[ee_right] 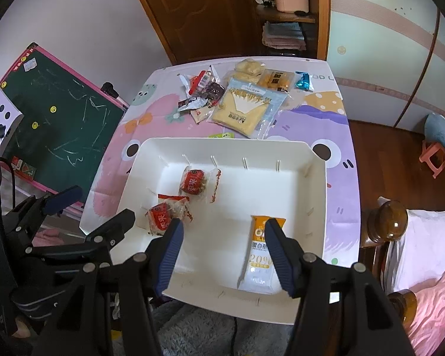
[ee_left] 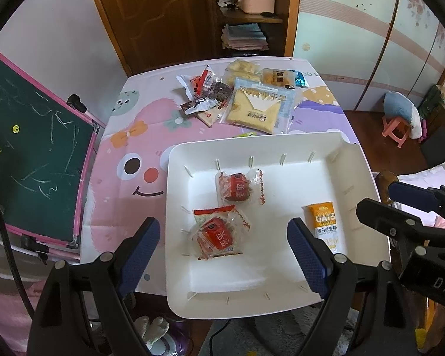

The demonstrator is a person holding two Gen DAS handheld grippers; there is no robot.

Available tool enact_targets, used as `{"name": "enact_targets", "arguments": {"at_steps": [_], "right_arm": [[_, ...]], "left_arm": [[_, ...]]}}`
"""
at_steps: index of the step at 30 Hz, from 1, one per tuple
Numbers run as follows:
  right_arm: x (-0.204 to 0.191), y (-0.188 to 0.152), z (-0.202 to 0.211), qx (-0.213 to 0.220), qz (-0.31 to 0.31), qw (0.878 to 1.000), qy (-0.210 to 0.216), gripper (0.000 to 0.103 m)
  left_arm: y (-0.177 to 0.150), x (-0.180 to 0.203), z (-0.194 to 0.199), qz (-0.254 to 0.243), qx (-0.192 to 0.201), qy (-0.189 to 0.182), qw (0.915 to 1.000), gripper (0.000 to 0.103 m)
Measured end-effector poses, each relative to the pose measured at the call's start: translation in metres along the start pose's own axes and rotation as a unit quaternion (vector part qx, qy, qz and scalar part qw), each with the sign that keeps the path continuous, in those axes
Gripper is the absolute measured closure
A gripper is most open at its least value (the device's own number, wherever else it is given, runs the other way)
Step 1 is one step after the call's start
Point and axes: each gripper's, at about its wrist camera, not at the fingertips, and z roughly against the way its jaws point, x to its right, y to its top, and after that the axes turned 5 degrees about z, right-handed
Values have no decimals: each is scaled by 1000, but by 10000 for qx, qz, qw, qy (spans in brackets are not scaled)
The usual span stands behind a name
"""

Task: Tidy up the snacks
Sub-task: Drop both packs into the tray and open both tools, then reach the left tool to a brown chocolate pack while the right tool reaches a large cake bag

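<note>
1. The counter point(ee_left: 109, 160), draped in a pastel cartoon-print cloth, carries everything: a heap of unsorted snacks at its far end and a container at the near edge.
2. The shallow white rectangular plastic tray point(ee_left: 175, 178) overhangs the near edge of the counter and already holds three packets, so the sorting looks partly done, with the far heap yet to be brought over.
3. In the heap, the large pale-blue-and-yellow cracker bag point(ee_left: 259, 105) lies on top of other wrappers; what sits beneath it is hidden, and a small green packet point(ee_right: 221, 135) shows only as a sliver behind the tray's far wall.
4. The left gripper point(ee_left: 222, 249) hangs wide open and empty above the two clear-wrapped red date cakes point(ee_left: 219, 233).
5. The right gripper point(ee_right: 222, 252) is likewise open with nothing held, its right finger overlapping the orange-and-white oat bar sachet point(ee_right: 259, 262).
6. The next move likely calls for reaching past the tray to the heap; small print on the wrappers is unreadable.
</note>
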Motion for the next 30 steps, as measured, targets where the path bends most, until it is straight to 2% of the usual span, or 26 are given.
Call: {"name": "enact_targets", "arguments": {"at_steps": [10, 15, 24, 30], "right_arm": [[2, 12, -14, -84, -96, 9999, 54, 45], [8, 25, -23, -98, -159, 9998, -81, 45], [33, 74, -33, 129, -310, 9993, -189, 45], [51, 121, -48, 332, -156, 9988, -335, 45]], "left_arm": [[14, -2, -13, -100, -81, 70, 9999, 16], [27, -8, -20, -113, -82, 129, 9998, 16], [84, -34, -41, 6, 62, 240, 9997, 16], [138, -48, -66, -234, 221, 185, 9993, 16]]}}
